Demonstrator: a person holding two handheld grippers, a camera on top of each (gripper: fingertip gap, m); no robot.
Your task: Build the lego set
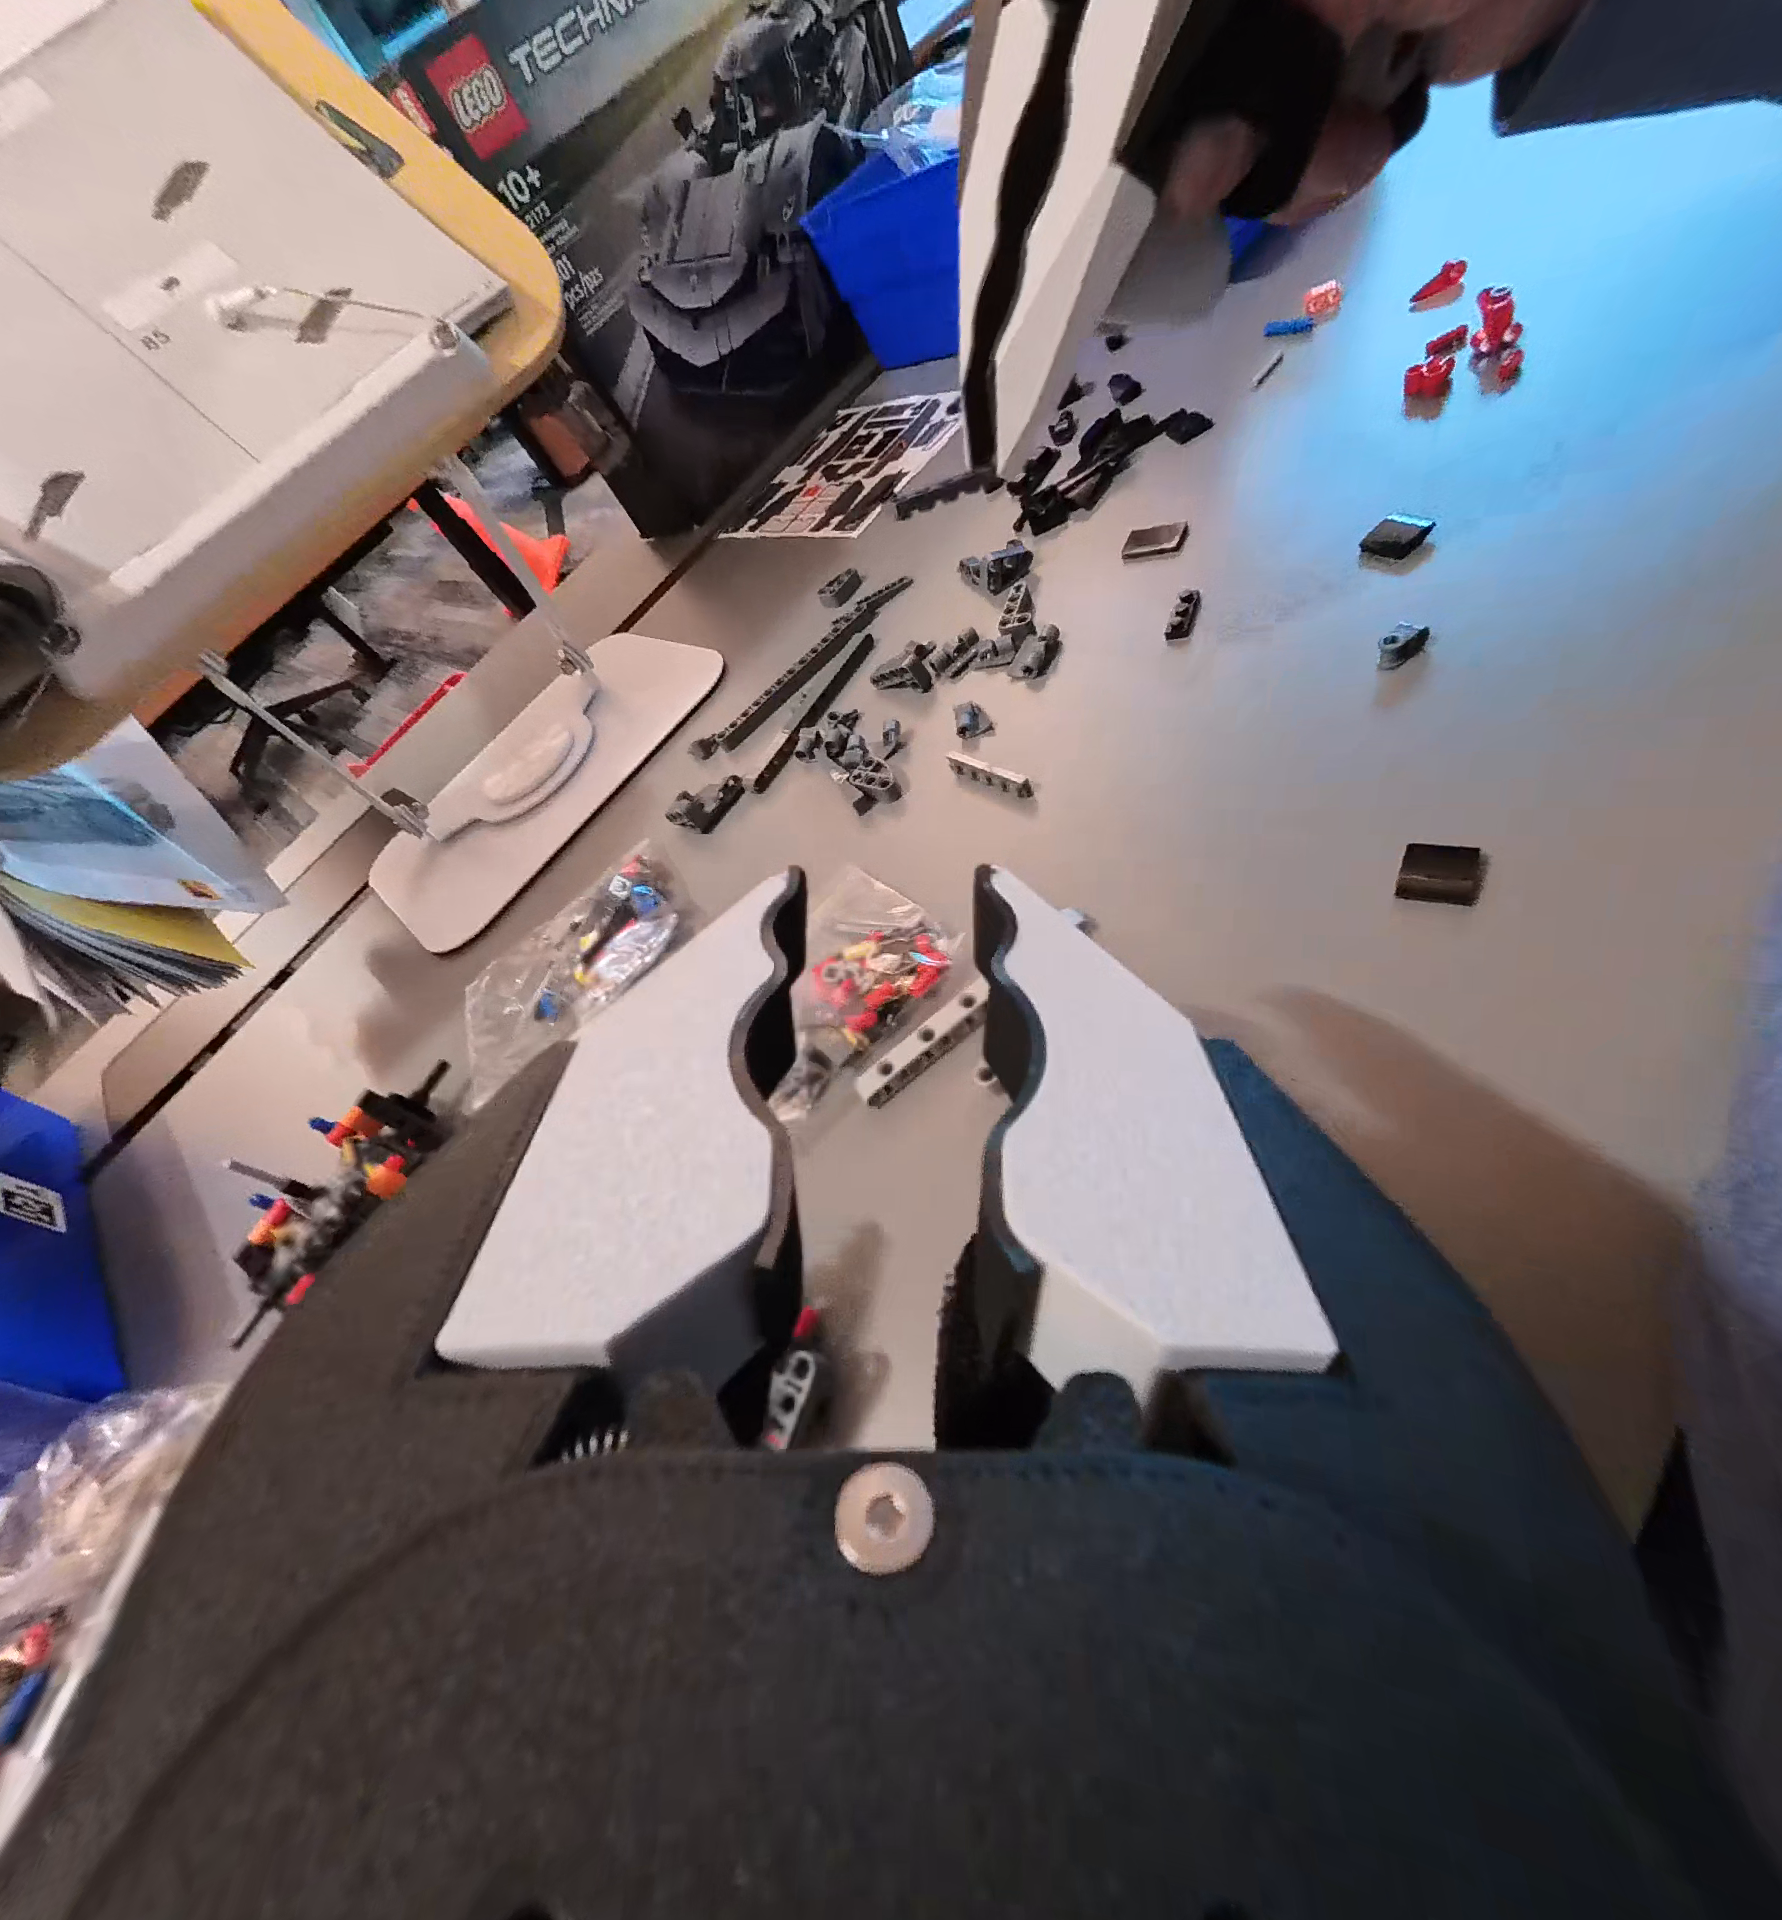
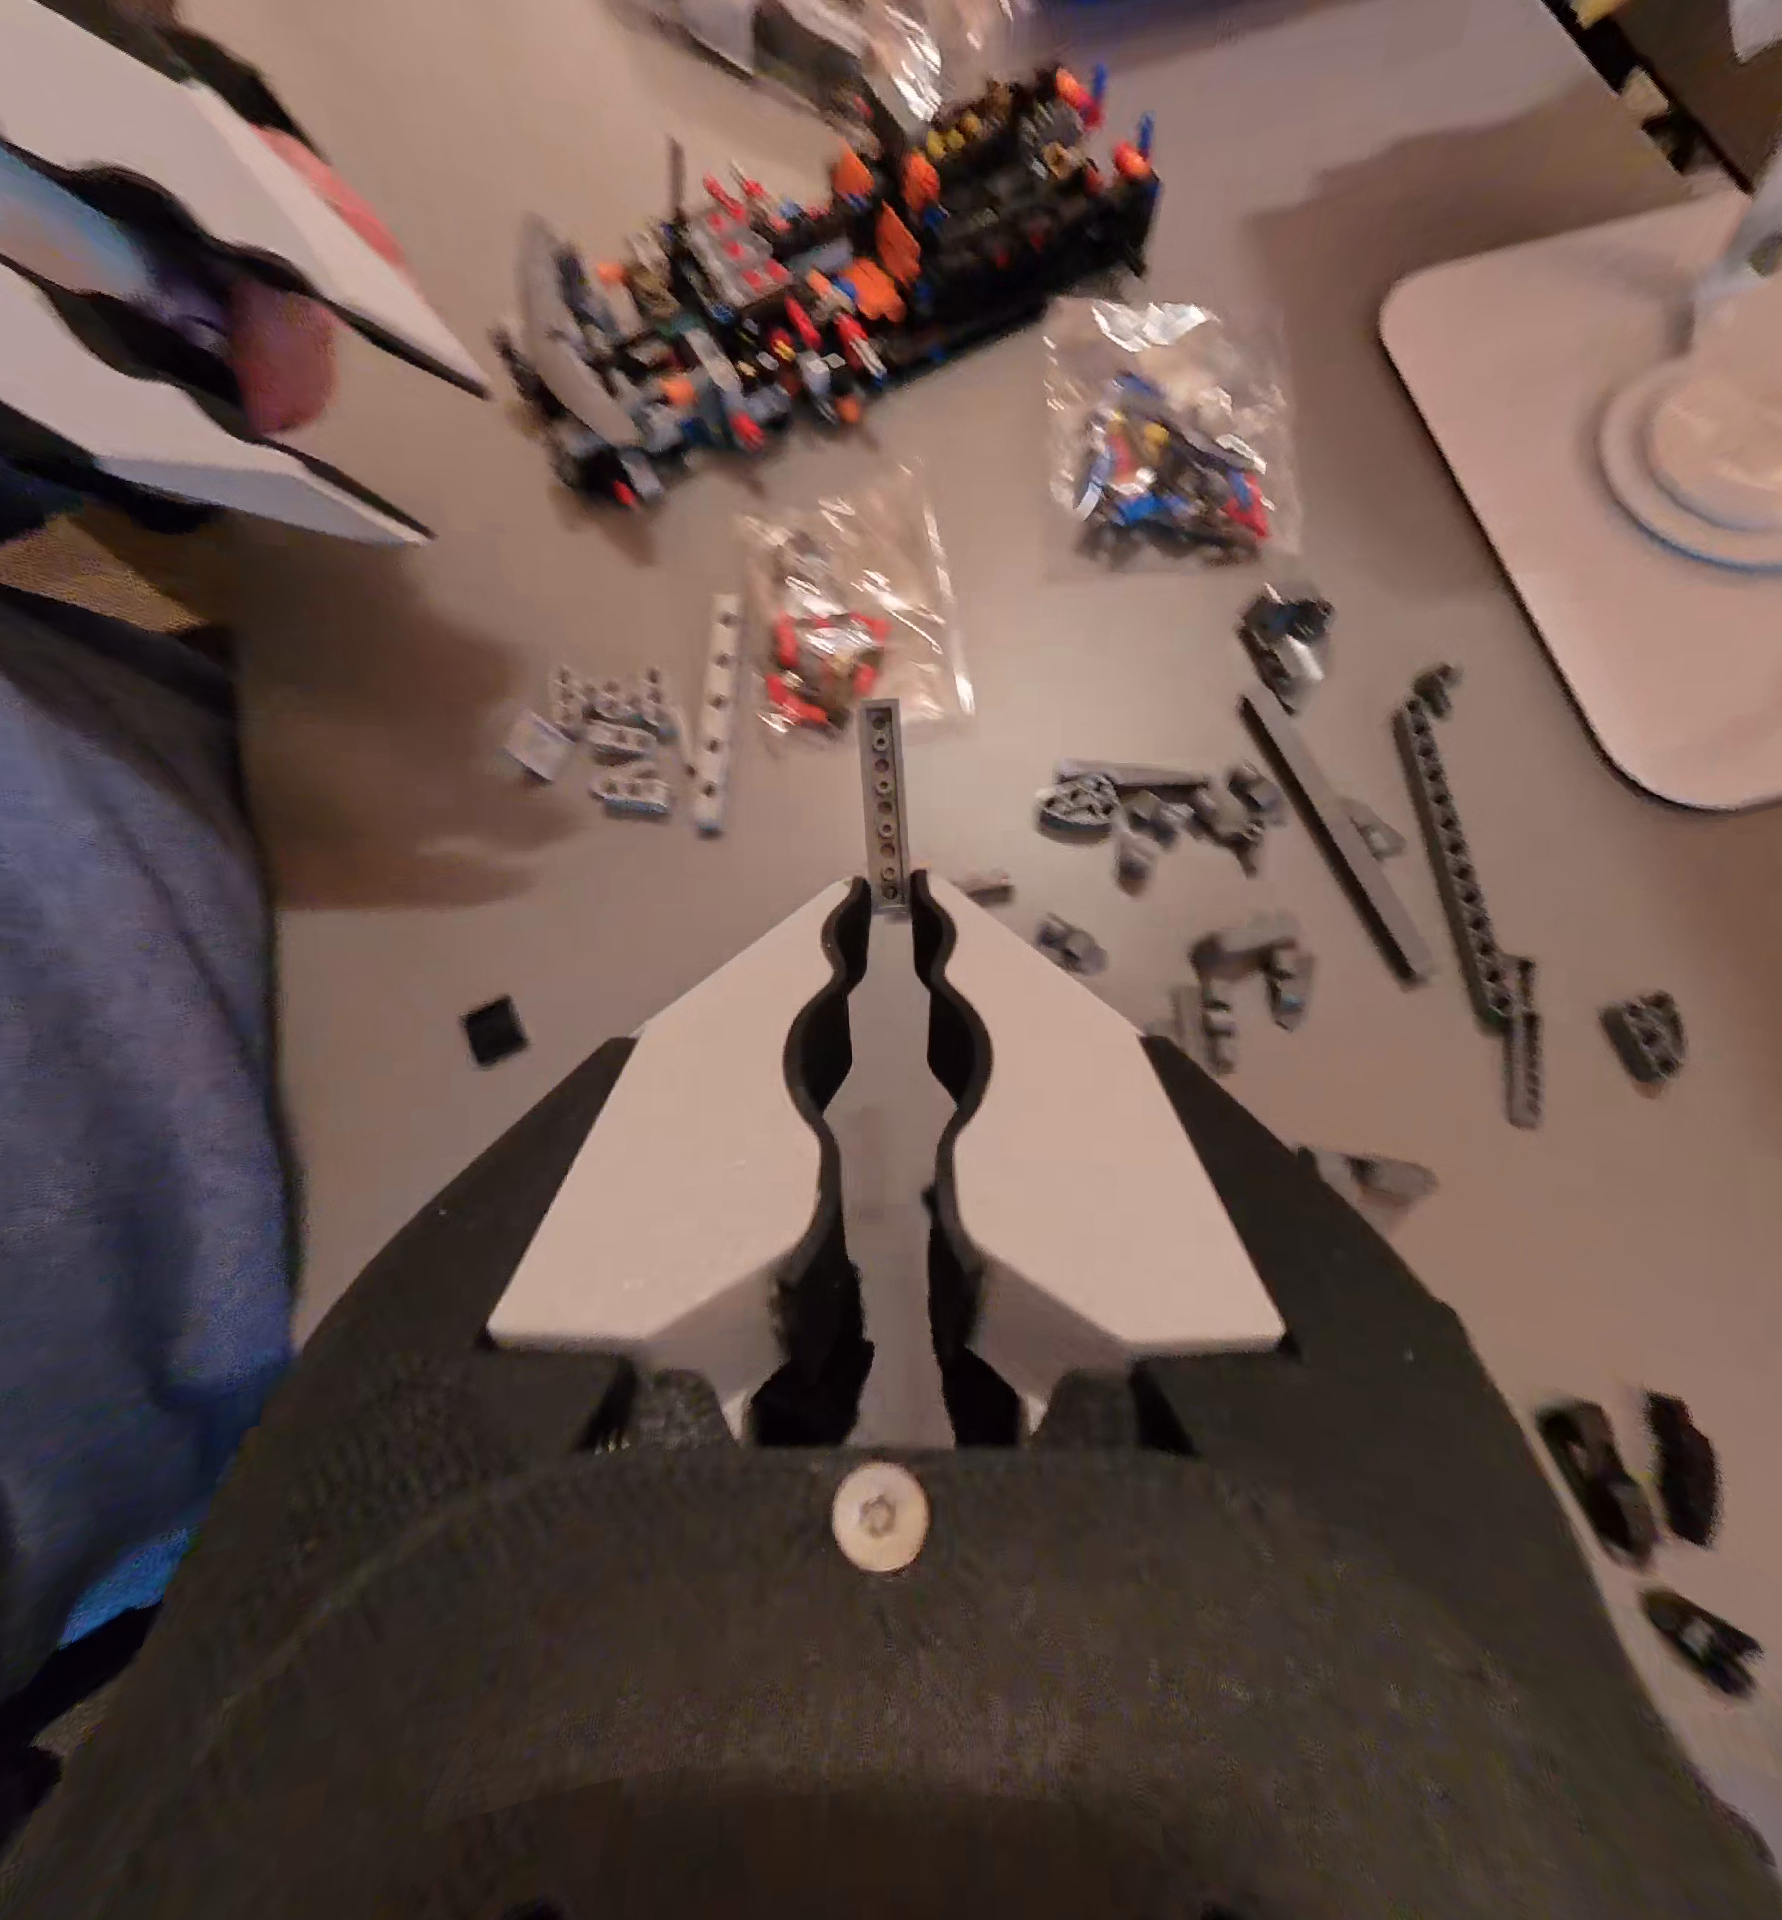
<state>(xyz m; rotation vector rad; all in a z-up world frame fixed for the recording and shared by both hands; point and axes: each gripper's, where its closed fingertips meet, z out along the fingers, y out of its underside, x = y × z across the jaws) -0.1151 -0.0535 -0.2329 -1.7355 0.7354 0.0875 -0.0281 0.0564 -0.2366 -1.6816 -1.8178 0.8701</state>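
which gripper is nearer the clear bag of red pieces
Left. The left gripper hangs open right over the bag of red pieces, which shows between its fingers. The right gripper sits farther back, pinching a grey beam.

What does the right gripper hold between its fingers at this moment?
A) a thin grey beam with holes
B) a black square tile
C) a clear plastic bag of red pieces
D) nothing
A: in the right wrist view the right gripper is shut on the thin grey beam, which sticks out forward from its tips.
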